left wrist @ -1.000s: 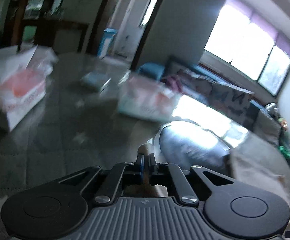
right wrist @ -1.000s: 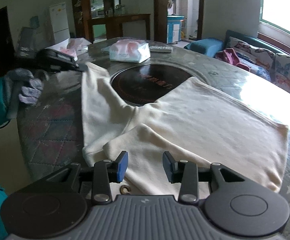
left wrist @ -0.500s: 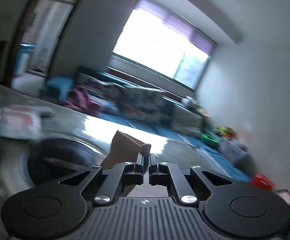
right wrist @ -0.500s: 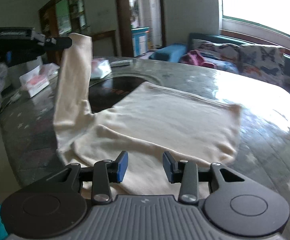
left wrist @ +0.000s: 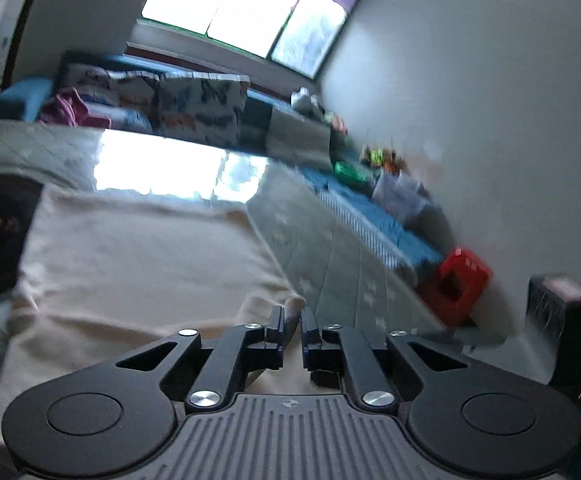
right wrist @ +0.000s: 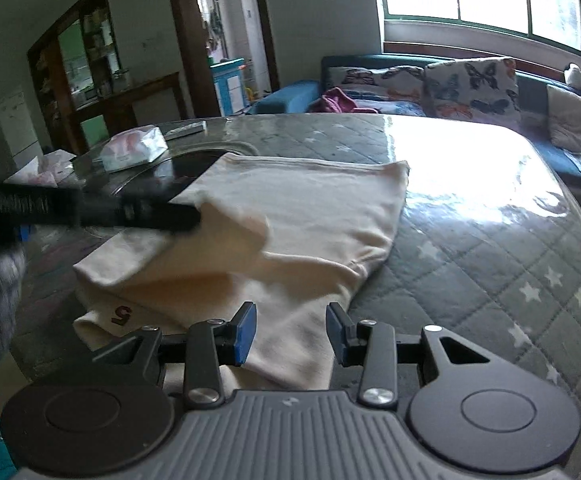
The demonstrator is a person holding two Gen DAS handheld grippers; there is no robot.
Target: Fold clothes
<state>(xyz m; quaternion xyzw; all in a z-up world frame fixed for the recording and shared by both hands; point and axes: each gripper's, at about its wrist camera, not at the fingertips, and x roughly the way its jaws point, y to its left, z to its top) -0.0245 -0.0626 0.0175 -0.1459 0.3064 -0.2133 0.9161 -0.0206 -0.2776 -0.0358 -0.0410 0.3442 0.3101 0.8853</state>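
Cream cloth covers the near part of the table (right wrist: 470, 240), a pale garment (right wrist: 310, 208) spread flat with one sleeve (right wrist: 226, 228) drawn across its body. The left gripper (left wrist: 292, 322) has that sleeve's tip between its black fingers; the jaws stand at a narrow gap and are opening, and a sliver of cream fabric shows in the slot. From the right wrist view the same tool comes in from the left as a dark bar, its tip at the sleeve end, above the garment's middle. The right gripper (right wrist: 291, 330) hovers over the garment's near edge with its blue pads (right wrist: 246, 332) moderately apart; cloth lies below and ahead of them, but nothing is pinched. A dark red "5" (right wrist: 121, 314) sits on the fabric just left of this tool. Beyond the garment, ahead of the right gripper, lies a tissue pack (right wrist: 134, 154).
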